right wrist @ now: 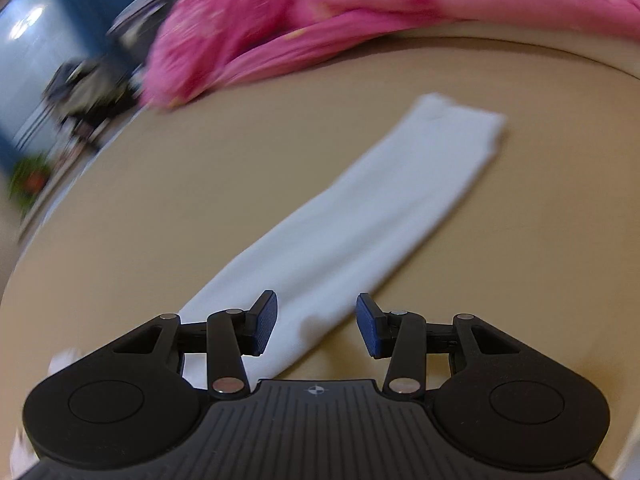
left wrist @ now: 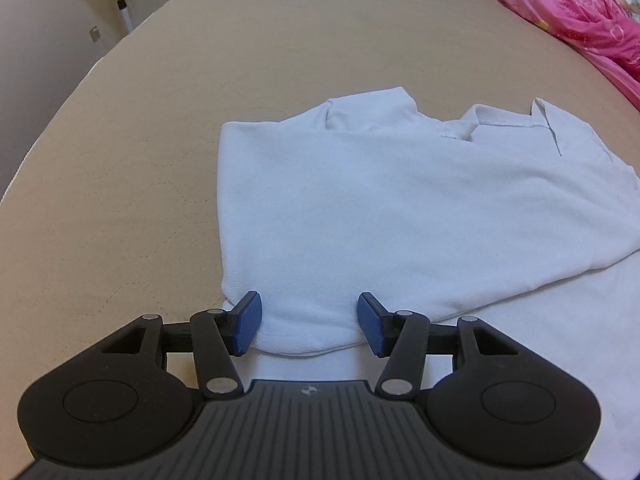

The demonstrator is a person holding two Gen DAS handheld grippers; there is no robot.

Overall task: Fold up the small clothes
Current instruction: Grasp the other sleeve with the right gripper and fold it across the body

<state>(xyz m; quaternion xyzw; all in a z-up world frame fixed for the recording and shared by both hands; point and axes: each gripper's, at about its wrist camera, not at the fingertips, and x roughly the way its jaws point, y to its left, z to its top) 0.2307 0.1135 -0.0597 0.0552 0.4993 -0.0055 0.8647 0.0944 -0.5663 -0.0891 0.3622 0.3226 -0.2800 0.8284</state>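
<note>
Our left gripper [left wrist: 310, 322] stands apart around the white shirt's [left wrist: 400, 208] folded hem at lower centre, not pinching. Our right gripper [right wrist: 316, 322] gapes over the sleeve [right wrist: 360, 208] crossing mid-frame. Closing shallow, we risk catching one layer and dragging the fold askew.

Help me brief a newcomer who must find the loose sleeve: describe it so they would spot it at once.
Start at the tan bed surface with the pink bedding heaped along its far edge. On the tan, a long white sleeve runs diagonally from the right claw toward the pink. It is a narrow flat strip, unlike the wide shirt body.
</note>
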